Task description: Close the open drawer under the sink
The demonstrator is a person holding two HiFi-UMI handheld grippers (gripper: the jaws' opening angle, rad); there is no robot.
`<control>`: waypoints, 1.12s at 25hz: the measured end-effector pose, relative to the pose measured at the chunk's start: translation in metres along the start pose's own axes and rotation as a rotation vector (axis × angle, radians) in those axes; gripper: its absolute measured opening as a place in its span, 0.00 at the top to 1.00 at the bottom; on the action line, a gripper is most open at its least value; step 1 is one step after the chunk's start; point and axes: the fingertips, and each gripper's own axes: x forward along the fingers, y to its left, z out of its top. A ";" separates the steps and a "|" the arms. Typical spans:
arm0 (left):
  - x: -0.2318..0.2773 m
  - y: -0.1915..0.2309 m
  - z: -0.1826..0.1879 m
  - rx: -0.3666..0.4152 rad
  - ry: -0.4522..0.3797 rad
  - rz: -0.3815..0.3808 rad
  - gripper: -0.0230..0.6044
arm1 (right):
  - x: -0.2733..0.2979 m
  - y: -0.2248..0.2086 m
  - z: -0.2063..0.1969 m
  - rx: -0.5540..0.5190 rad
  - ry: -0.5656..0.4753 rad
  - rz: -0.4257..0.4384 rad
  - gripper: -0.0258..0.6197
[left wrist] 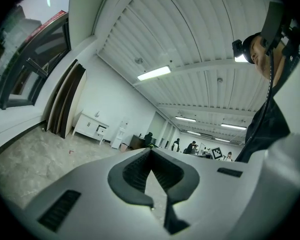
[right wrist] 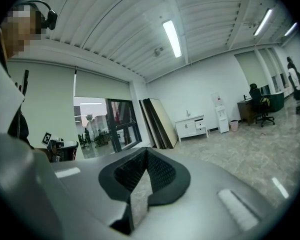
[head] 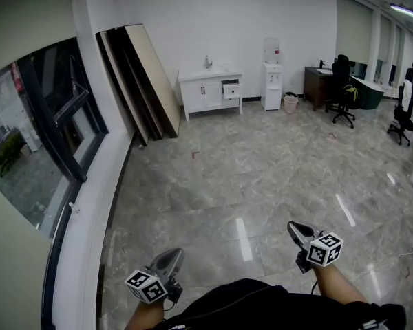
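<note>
A white sink cabinet stands against the far wall, well away from me across the floor. Its top right drawer is pulled out. The cabinet shows small in the left gripper view, and the cabinet with its open drawer shows in the right gripper view. My left gripper and right gripper are low in the head view, both pointing roughly level toward that wall. The jaws of each are together with nothing between them.
Long boards lean on the wall left of the cabinet. A water dispenser and a small bin stand to its right. A desk with office chairs fills the far right. A window wall runs along the left.
</note>
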 end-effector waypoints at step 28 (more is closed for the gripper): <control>0.249 0.030 0.029 0.023 -0.071 0.129 0.96 | 0.147 -0.232 0.099 -0.028 0.028 0.172 0.96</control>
